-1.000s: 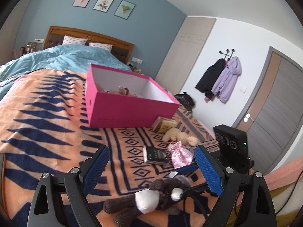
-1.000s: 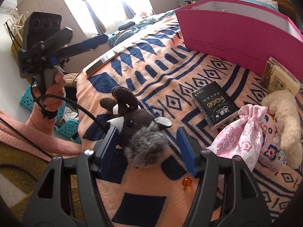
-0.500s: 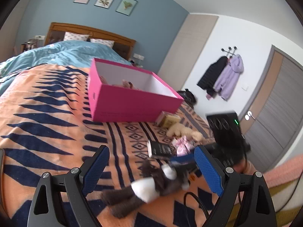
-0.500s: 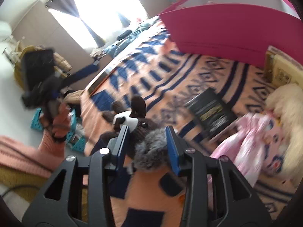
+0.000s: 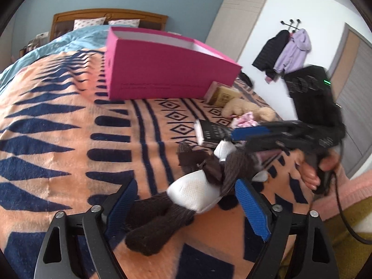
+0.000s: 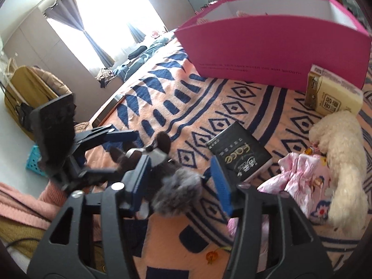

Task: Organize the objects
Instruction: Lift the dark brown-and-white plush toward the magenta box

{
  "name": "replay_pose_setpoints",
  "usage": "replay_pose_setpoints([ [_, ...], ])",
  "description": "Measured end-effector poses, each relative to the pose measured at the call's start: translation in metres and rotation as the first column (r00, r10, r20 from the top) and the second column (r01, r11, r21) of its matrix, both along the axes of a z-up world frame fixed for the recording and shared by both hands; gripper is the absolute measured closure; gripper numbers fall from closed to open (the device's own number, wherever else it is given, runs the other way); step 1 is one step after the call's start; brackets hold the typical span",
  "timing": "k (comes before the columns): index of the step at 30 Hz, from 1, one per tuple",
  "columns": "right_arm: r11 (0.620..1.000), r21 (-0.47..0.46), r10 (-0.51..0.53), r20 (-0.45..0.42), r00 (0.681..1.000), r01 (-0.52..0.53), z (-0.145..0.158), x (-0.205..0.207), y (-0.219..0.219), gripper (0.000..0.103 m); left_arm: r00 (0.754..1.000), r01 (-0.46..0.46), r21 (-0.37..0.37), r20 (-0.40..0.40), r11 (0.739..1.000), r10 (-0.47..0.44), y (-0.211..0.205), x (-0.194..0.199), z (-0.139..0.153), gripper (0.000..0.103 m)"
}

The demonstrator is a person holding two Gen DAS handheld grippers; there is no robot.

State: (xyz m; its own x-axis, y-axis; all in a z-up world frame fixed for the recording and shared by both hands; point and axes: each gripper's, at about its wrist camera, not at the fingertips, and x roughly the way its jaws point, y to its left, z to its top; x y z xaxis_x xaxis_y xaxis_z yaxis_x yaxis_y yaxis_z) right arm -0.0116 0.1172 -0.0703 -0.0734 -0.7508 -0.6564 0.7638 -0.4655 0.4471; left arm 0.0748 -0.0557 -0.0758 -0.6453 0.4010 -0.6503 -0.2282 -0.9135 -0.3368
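One brown plush toy (image 5: 200, 186), white belly, gripped by right gripper (image 6: 181, 174), left gripper (image 5: 186, 200) fingers spread.

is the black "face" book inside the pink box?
No. In the right wrist view the black book lies flat on the patterned blanket, apart from and in front of the pink box.

"Face" on black book (image 6: 239, 155), pink box (image 6: 274, 46) txt too small to read
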Motion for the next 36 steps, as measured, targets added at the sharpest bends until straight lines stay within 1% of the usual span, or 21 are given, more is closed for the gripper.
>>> replay_pose_setpoints([
  [2, 1.0, 0.013, 0.014, -0.024, 1.0, -0.014, 0.001, 0.008, -0.001, 0.039, 1.0, -0.011, 0.006, 0.005, 1.0, 0.011, -0.004, -0.003, -0.002, 0.021],
  [6, 0.998, 0.063, 0.019, -0.052, 0.998, -0.016, -0.006, 0.014, -0.012, 0.038, 1.0, -0.009, 0.022, 0.007, 1.0, 0.009, -0.006, -0.009, -0.003, 0.021],
  [7, 0.997, 0.071, 0.017, -0.046, 0.999, -0.013, -0.009, 0.012, -0.015, 0.038, 1.0, -0.01, 0.02, 0.008, 1.0, 0.01, -0.006, -0.01, -0.003, 0.021],
  [9, 0.998, 0.056, 0.021, -0.024, 0.999, -0.02, -0.013, 0.007, -0.021, 0.038, 1.0, -0.011, 0.026, 0.013, 1.0, 0.011, -0.007, -0.012, -0.004, 0.021],
  [11, 0.998, 0.06, 0.035, -0.029, 0.999, -0.033, -0.014, 0.007, -0.024, 0.038, 1.0, -0.01, 0.041, 0.012, 0.999, 0.01, -0.009, -0.013, -0.003, 0.022],
  [13, 0.996, 0.07, 0.052, -0.024, 0.998, -0.05, -0.015, 0.009, -0.028, 0.04, 1.0, -0.008, 0.058, 0.008, 0.998, 0.008, -0.011, -0.013, -0.002, 0.022],
  [15, 0.995, 0.075, 0.061, -0.024, 0.998, -0.059, -0.017, 0.011, -0.03, 0.046, 1.0, -0.007, 0.061, 0.009, 0.998, 0.006, -0.01, -0.014, -0.002, 0.022],
  [17, 0.995, 0.069, 0.068, -0.017, 0.998, -0.067, -0.017, 0.011, -0.03, 0.048, 1.0, -0.009, 0.062, 0.01, 0.998, 0.008, -0.01, -0.015, -0.002, 0.022],
  [19, 0.997, 0.054, 0.062, 0.005, 0.998, -0.062, -0.016, 0.007, -0.028, 0.049, 1.0, -0.012, 0.081, 0.007, 0.997, 0.011, -0.012, -0.015, 0.0, 0.022],
  [23, 0.999, 0.02, 0.041, 0.023, 0.999, -0.041, -0.006, -0.002, -0.02, 0.05, 0.999, -0.016, 0.112, -0.031, 0.994, 0.02, -0.019, -0.012, 0.014, 0.022],
  [29, 0.999, -0.04, -0.013, 0.008, 1.0, 0.014, 0.018, -0.021, -0.005, 0.05, 0.994, 0.018, 0.111, -0.112, 0.994, -0.006, -0.017, -0.012, 0.037, 0.021],
  [32, 0.997, -0.064, -0.038, -0.01, 0.999, 0.037, 0.03, -0.029, 0.0, 0.05, 0.991, 0.05, 0.081, -0.129, 0.995, -0.04, -0.009, -0.02, 0.043, 0.021],
  [36, 0.993, -0.097, -0.069, -0.03, 0.997, 0.066, 0.044, -0.041, 0.007, 0.051, 0.988, 0.066, 0.041, -0.144, 0.997, -0.059, 0.002, -0.035, 0.05, 0.022],
])
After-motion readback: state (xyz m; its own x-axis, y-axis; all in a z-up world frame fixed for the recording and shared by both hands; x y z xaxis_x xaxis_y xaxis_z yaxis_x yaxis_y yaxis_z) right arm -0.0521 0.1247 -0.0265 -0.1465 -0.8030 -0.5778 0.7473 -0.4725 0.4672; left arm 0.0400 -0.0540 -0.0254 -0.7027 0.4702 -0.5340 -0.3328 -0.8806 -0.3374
